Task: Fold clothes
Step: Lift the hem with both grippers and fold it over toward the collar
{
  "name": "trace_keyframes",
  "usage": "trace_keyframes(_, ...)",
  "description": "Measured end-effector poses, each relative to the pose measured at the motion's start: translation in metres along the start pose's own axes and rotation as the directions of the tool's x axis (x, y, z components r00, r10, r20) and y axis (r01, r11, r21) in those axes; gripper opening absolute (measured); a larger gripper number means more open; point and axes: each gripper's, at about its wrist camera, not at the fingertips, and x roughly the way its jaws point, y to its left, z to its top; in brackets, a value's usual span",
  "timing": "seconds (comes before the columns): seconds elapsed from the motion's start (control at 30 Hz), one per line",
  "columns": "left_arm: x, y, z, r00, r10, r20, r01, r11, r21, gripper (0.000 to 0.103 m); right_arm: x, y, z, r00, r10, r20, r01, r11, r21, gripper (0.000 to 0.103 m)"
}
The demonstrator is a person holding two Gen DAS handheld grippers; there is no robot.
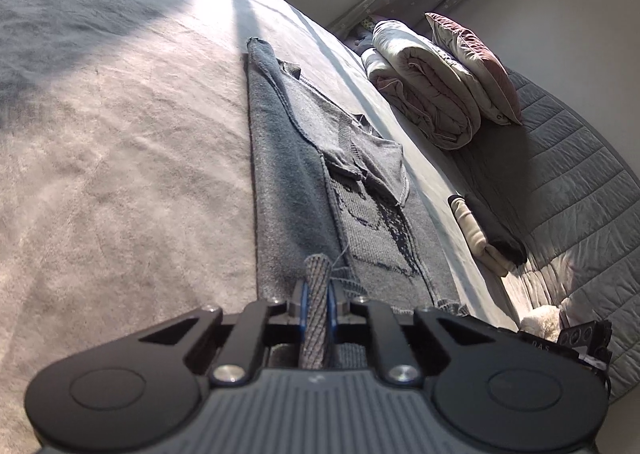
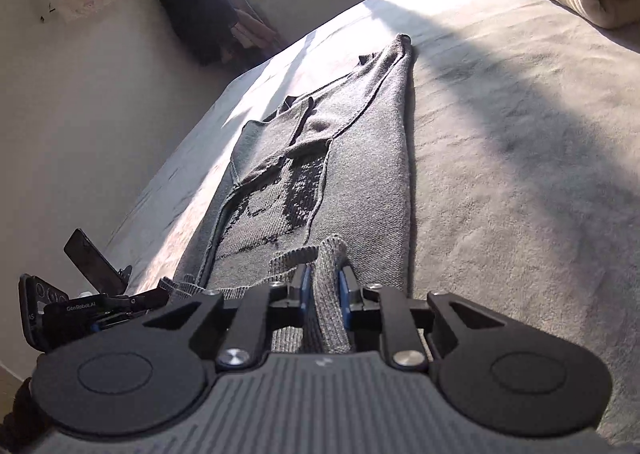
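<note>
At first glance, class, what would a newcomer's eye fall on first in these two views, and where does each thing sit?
First, the grey knitted sweater stretched lengthwise along the sunlit bed, sleeves folded in. Next, each gripper shut on its ribbed hem: the left gripper and the right gripper. Beyond, a rolled duvet and a pillow lie near the window.
</note>
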Motion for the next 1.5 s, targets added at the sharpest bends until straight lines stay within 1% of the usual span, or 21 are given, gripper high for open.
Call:
trace_keyframes(0.03,0.000,0.000,0.001,1.000,-0.014,0.003,0.014,1.000,-0.003,0.007,-0.001,0.000,0.001,1.000,0.006,0.009,-0.006,1.000,0.000,0.014)
trace_keyframes(0.13,-0.001,0.003,0.003,0.998,-0.064,0.020,0.065,0.998,-0.028,0.007,-0.002,0.001,0.004,0.999,0.030,0.037,-0.030,1.000,0.001,0.012)
trace_keyframes(0.27,0.005,0.013,0.010,0.987,-0.156,0.026,0.158,0.979,-0.130,0.007,-0.003,-0.004,0.011,0.995,0.071,0.066,-0.075,0.995,0.061,0.011)
trace_keyframes(0.37,0.012,0.020,0.019,0.983,-0.181,0.023,0.182,0.966,-0.186,0.006,-0.001,-0.010,0.022,0.991,0.100,0.088,-0.110,0.987,0.117,0.011)
trace_keyframes(0.5,0.024,0.036,0.035,0.970,-0.231,0.073,0.242,0.921,-0.306,0.006,0.003,-0.019,0.037,0.983,0.136,0.121,-0.157,0.970,0.185,0.011)
trace_keyframes(0.6,0.035,0.043,0.048,0.951,-0.283,0.125,0.309,0.885,-0.348,0.006,0.013,-0.026,0.053,0.974,0.162,0.161,-0.194,0.958,0.212,0.011)
trace_keyframes(0.7,0.048,0.046,0.059,0.944,-0.288,0.161,0.328,0.874,-0.359,0.006,0.023,-0.033,0.066,0.964,0.181,0.195,-0.225,0.947,0.231,0.011)
trace_keyframes(0.77,0.057,0.048,0.065,0.946,-0.272,0.178,0.320,0.872,-0.370,0.006,0.030,-0.037,0.075,0.965,0.167,0.205,-0.214,0.948,0.235,0.011)
trace_keyframes(0.83,0.065,0.049,0.069,0.950,-0.253,0.183,0.305,0.876,-0.372,0.006,0.037,-0.041,0.083,0.966,0.152,0.210,-0.201,0.950,0.239,0.011)
trace_keyframes(0.87,0.069,0.049,0.071,0.955,-0.235,0.181,0.287,0.884,-0.368,0.006,0.040,-0.043,0.085,0.967,0.144,0.209,-0.193,0.952,0.239,0.011)
trace_keyframes(1.0,0.082,0.044,0.079,0.979,-0.128,0.158,0.175,0.926,-0.334,0.006,0.058,-0.049,0.092,0.980,0.089,0.179,-0.131,0.963,0.237,0.011)
trace_keyframes(1.07,0.087,0.039,0.080,0.987,-0.070,0.146,0.110,0.951,-0.288,0.007,0.067,-0.051,0.091,0.986,0.055,0.158,-0.090,0.970,0.227,0.011)
trace_keyframes(1.17,0.090,0.020,0.082,0.990,0.010,0.139,0.012,0.987,-0.160,0.007,0.076,-0.051,0.088,0.991,-0.002,0.135,-0.024,0.980,0.195,0.011)
trace_keyframes(1.23,0.089,0.008,0.086,0.988,0.062,0.145,-0.048,0.994,-0.097,0.009,0.078,-0.048,0.086,0.991,-0.026,0.128,0.003,0.984,0.178,0.011)
trace_keyframes(1.27,0.085,0.002,0.088,0.983,0.095,0.158,-0.084,0.994,-0.070,0.012,0.077,-0.046,0.085,0.992,-0.037,0.125,0.015,0.985,0.169,0.016)
trace_keyframes(1.3,0.081,-0.003,0.089,0.976,0.130,0.175,-0.124,0.991,-0.044,0.016,0.074,-0.043,0.086,0.991,-0.046,0.124,0.026,0.987,0.160,0.017)
trace_keyframes(1.33,0.076,-0.009,0.091,0.968,0.164,0.192,-0.163,0.986,-0.019,0.027,0.070,-0.038,0.086,0.991,-0.054,0.125,0.036,0.989,0.145,0.018)
trace_keyframes(1.37,0.071,-0.016,0.091,0.958,0.189,0.218,-0.197,0.980,0.016,0.032,0.065,-0.034,0.087,0.990,-0.059,0.127,0.043,0.991,0.127,0.018)
trace_keyframes(1.4,0.066,-0.023,0.091,0.946,0.209,0.246,-0.228,0.972,0.054,0.032,0.061,-0.029,0.087,0.989,-0.064,0.133,0.050,0.993,0.107,0.018)
trace_keyframes(1.47,0.053,-0.031,0.086,0.937,0.201,0.285,-0.244,0.962,0.124,0.032,0.053,-0.016,0.086,0.985,-0.080,0.153,0.075,0.996,0.041,0.018)
trace_keyframes(1.5,0.051,-0.035,0.084,0.938,0.188,0.292,-0.240,0.958,0.156,0.031,0.049,-0.008,0.085,0.982,-0.089,0.164,0.089,0.996,0.002,0.018)
